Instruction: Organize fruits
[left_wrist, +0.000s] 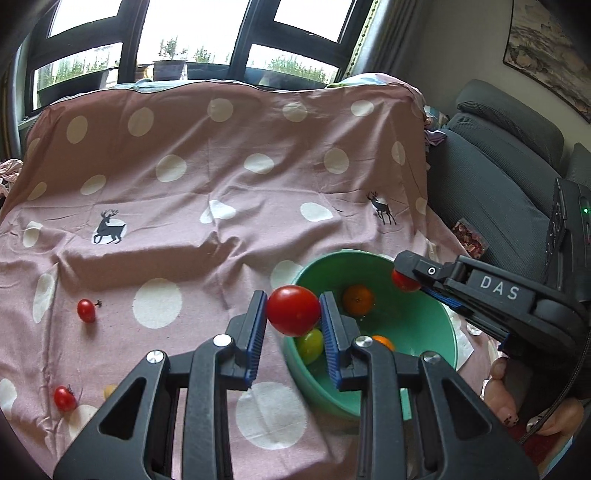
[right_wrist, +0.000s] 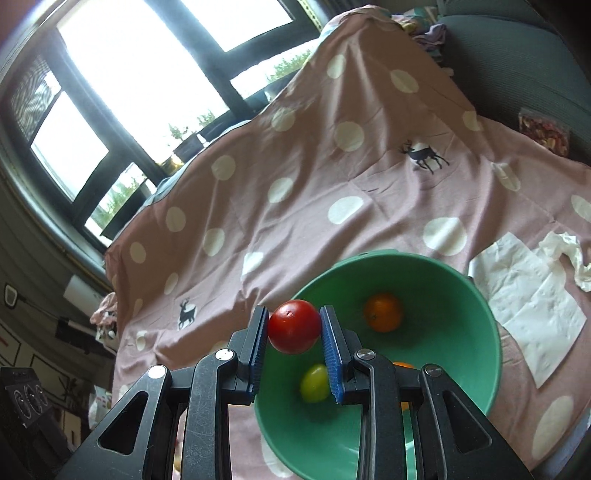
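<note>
Left wrist view shows the left gripper (left_wrist: 293, 314) with its fingers (left_wrist: 256, 321) clamped on a red tomato (left_wrist: 293, 310), and that tomato hangs just over the near-left rim of the green bowl (left_wrist: 424, 325), not yet over its middle. From the right, the right gripper (left_wrist: 404, 278) reaches across the bowl's far-right rim, its fingers clamped on a second red tomato (left_wrist: 402, 281) of which only a small part shows here. Right wrist view confirms that grip: its second red tomato (right_wrist: 294, 326) sits squeezed between the blue pads (right_wrist: 330, 354), over the left rim of the green bowl (right_wrist: 461, 295).

Inside the bowl lie an orange fruit (right_wrist: 383, 312), a green tomato (right_wrist: 314, 382) and another orange one, half hidden behind a finger. Each held tomato is roundish, so no long axis matters much; what counts is that the bowl's hollow lies ahead and to the right of the left fingers, and ahead and below the right ones. Judging by this, both hands are about equally near, each needing a short carry inward before release.

Two small red tomatoes (left_wrist: 86, 310) (left_wrist: 65, 398) remain on the pink spotted cloth (left_wrist: 221, 166) covering the surface, well to the left of the bowl, nearer the left hand
</note>
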